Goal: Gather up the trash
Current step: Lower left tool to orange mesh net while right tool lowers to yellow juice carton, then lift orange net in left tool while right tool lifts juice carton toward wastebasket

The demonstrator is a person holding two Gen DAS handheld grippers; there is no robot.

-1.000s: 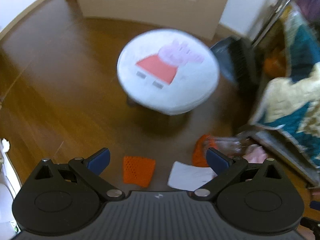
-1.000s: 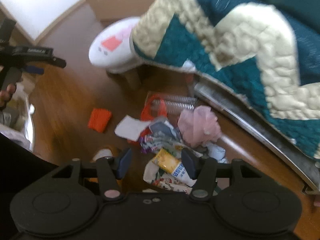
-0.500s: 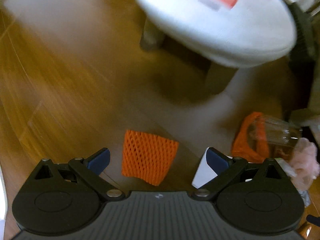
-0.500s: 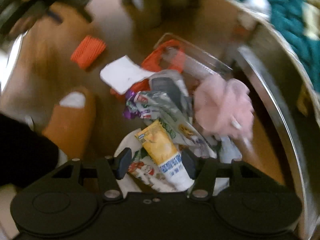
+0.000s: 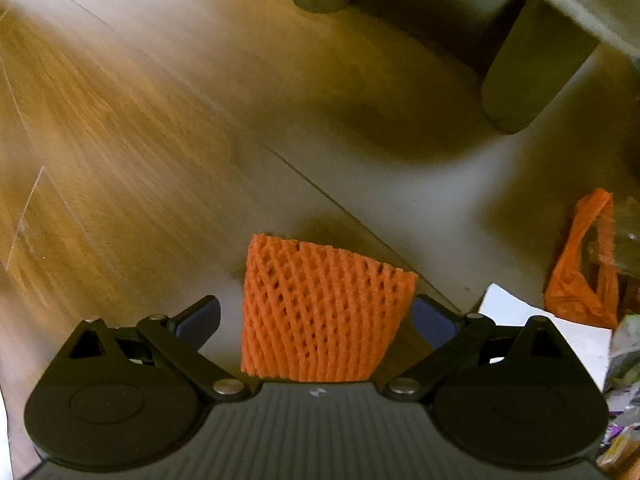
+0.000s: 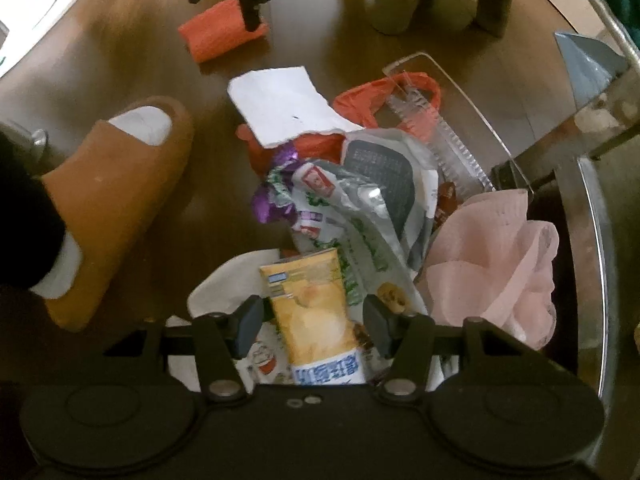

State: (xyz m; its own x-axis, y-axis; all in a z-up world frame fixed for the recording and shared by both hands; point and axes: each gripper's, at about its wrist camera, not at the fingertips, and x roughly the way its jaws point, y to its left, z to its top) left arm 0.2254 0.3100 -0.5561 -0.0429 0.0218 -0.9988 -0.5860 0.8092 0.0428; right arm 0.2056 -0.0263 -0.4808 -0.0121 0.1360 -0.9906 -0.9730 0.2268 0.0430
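An orange foam net sleeve [image 5: 320, 312] lies on the wood floor between the fingers of my left gripper [image 5: 316, 320], which stands open around it. From the right wrist view the same sleeve [image 6: 220, 32] shows at the top with the left gripper's fingers [image 6: 252, 12] at it. My right gripper [image 6: 312, 320] is open over a pile of trash, with a yellow packet [image 6: 316, 316] between its fingers. The pile holds a white paper scrap [image 6: 280, 104], crumpled wrappers [image 6: 360, 196], a pink mesh ball [image 6: 492, 256], an orange plastic bag [image 6: 384, 92] and a clear plastic tray [image 6: 452, 136].
Stool legs [image 5: 532, 64] stand ahead of the left gripper. A person's foot in an orange slipper [image 6: 116, 200] rests left of the pile. A metal bed rail [image 6: 592, 240] curves along the right. Bare floor [image 5: 120, 120] lies to the left.
Both grippers have dropped closer to the floor. The orange sleeve now sits between the left fingers, and the yellow packet sits between the right fingers.
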